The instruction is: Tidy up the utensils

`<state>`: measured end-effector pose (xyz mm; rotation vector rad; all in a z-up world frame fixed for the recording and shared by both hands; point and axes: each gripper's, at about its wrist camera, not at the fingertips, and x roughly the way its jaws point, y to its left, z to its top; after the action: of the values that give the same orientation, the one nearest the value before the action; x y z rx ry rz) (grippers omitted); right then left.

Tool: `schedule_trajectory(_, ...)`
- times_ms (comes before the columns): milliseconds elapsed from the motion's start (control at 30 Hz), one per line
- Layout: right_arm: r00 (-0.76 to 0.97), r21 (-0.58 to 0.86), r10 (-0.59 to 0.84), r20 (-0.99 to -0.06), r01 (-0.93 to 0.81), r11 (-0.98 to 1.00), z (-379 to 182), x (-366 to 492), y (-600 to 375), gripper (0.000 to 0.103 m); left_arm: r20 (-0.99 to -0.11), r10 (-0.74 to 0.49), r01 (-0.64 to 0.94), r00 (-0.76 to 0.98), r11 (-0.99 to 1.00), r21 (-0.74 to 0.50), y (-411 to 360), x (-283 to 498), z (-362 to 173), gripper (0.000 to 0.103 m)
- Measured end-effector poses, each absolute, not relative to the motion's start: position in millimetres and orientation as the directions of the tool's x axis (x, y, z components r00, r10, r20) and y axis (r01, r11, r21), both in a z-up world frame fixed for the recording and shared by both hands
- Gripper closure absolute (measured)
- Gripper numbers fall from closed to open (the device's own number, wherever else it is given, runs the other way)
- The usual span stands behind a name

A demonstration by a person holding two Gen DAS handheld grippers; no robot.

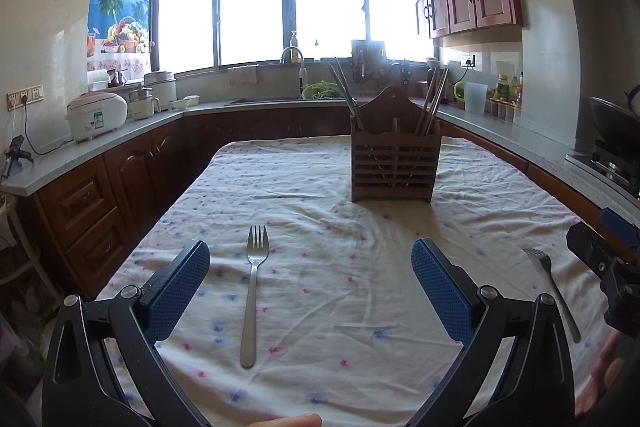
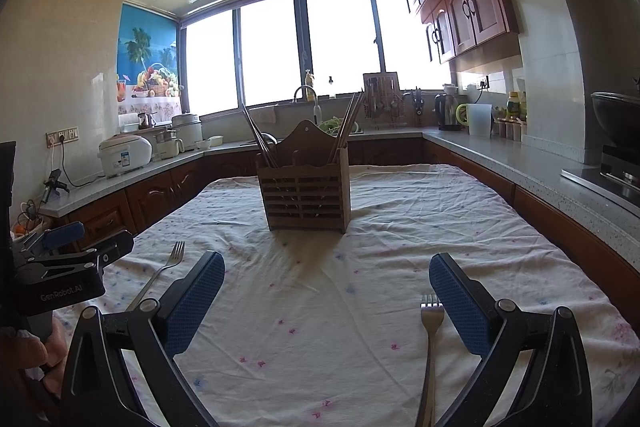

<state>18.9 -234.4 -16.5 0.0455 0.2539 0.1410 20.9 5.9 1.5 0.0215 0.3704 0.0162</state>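
step: pre-grasp | left gripper (image 1: 310,291) wide, empty, fork (image 1: 252,291) between its fingers | right gripper (image 2: 326,301) wide, empty, second fork (image 2: 430,343) by its right finger | holder (image 2: 306,191) ahead on table (image 2: 460,227) | next: lower, close on handles

The right gripper (image 2: 326,279) is wide open above the tablecloth (image 2: 460,227). One fork (image 2: 430,339) lies just beside its right finger. A wooden chopstick holder (image 2: 306,193) stands near the table's far edge. Another fork (image 2: 160,271) lies near the left edge, beside the left gripper (image 2: 72,259).
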Motion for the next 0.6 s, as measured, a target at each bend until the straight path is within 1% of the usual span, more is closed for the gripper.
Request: schedule_trajectory(600,0.958,0.06,0.147,-0.246,-0.136,0.989,-14.9,18.5,-233.0,0.0,-0.357,0.019,-0.006,0.934,0.999,0.037,3.8,20.0,2.5,0.0)
